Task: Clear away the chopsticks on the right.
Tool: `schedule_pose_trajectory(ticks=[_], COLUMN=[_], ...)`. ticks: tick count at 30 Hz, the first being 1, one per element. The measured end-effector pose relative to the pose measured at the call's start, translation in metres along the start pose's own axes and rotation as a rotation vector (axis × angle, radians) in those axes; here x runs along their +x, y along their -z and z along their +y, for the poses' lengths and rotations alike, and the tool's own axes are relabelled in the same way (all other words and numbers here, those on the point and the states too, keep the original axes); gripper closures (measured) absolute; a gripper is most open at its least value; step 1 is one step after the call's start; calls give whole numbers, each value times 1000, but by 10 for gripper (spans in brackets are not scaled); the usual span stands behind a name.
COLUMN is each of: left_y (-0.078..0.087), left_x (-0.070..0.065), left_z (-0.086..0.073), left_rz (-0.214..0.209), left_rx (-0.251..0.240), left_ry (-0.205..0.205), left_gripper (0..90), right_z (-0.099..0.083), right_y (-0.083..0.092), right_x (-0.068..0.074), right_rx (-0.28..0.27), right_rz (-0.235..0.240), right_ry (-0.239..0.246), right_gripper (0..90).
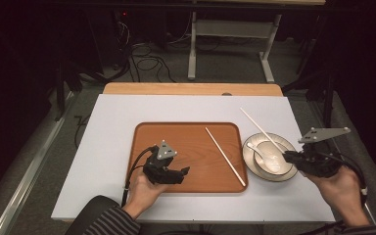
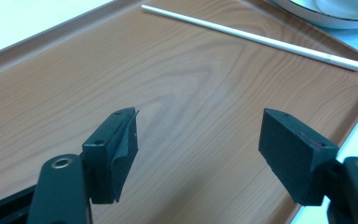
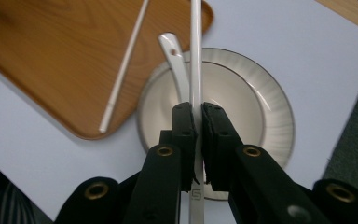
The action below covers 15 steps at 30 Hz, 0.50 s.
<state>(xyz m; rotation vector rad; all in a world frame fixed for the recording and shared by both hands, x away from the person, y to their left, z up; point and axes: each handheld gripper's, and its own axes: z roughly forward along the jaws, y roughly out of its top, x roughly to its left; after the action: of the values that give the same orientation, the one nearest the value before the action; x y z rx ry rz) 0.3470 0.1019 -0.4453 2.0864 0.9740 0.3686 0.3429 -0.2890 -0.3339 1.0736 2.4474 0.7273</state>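
The chopstick (image 3: 196,56) held in the right gripper (image 3: 197,112) is clamped near one end between fingers (image 3: 184,140) that are closed tight on its thin white shaft, as is seen in the right gripper view; its long axis runs straight out ahead of the fingers, over the plate (image 3: 270,102) and the white spoon (image 3: 175,60) lying in it, toward the far edge of the desk (image 1: 103,147). In the high view this chopstick (image 1: 262,128) is seen slanting from above the plate (image 1: 284,147) up toward the far right part of the desk, with the right gripper (image 1: 290,157) at the plate's right rim. The second chopstick (image 1: 225,156) lies flat on the wooden tray (image 1: 186,134), near the tray's right edge, on a matching slant with its near end toward the tray's near right corner. It is judged that the coming move turns on this: the tray lies to the left of the held chopstick, and the pair would be made by setting the held one down parallel to the one already there. The left gripper (image 1: 180,171) is held over the near left part of the tray, its fingers (image 2: 116,149) spread wide with nothing between them; the tray's chopstick (image 2: 251,37) lies well ahead of it.
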Motion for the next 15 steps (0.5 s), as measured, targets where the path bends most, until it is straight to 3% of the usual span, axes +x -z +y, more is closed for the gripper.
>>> schedule_pose_trajectory(ticks=[2, 3, 5, 8, 11, 15], left_y=[-1, -1, -1, 0, 1, 2], left_x=[0, 0, -1, 0, 0, 0], left_z=[1, 1, 1, 1, 1, 1], left_rz=[-1, -2, -4, -3, -2, -1], left_rx=[-3, -2, -5, -4, -10, -10], left_ry=[0, -2, -3, -6, 0, -3], left_gripper=[286, 286, 287, 287, 287, 287], right_z=[8, 8, 15, 18, 23, 29], right_y=[-7, -7, -18, -28, -45, -69], right_x=[17, 17, 31, 39, 50, 68], right_rx=[8, 8, 22, 35, 54, 99], right_rz=[15, 15, 40, 55, 87, 95], right_ry=[27, 27, 30, 24, 11, 24], right_gripper=[860, 860, 860, 860, 859, 859])
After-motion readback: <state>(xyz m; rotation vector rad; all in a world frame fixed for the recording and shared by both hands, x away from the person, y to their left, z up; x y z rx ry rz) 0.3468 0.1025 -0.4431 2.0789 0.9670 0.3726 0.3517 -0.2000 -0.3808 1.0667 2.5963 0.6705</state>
